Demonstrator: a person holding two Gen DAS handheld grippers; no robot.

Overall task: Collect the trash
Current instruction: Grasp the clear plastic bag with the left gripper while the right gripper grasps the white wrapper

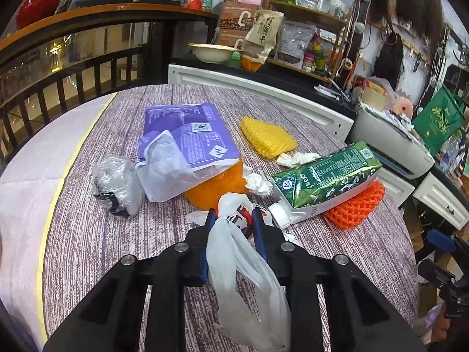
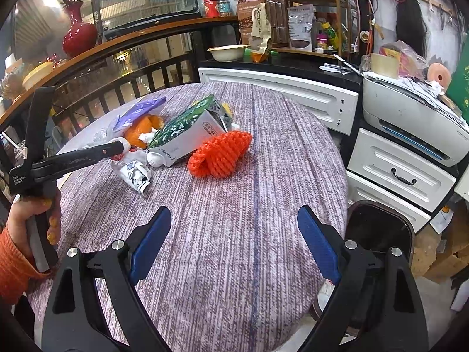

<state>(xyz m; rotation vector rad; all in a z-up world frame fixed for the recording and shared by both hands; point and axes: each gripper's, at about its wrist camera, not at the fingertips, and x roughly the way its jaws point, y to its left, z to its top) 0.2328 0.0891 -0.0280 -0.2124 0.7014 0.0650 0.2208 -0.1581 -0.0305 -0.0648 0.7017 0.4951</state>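
Trash lies heaped mid-table (image 1: 88,234): a green carton (image 1: 325,176), orange net (image 1: 356,205) and purple pouch (image 1: 187,135). The left gripper (image 1: 233,220) has pinched a white plastic bag (image 1: 243,270), seemingly at its knot. The right gripper (image 2: 234,240) gapes wide, holding nothing, beside a dark bin (image 2: 378,228).

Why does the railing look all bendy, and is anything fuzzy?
Left wrist view: the fisheye lens curves the railing; the white plastic bag in the left gripper looks sharp. Right wrist view: corners go dark, the cabinet bows, the table stays clear.
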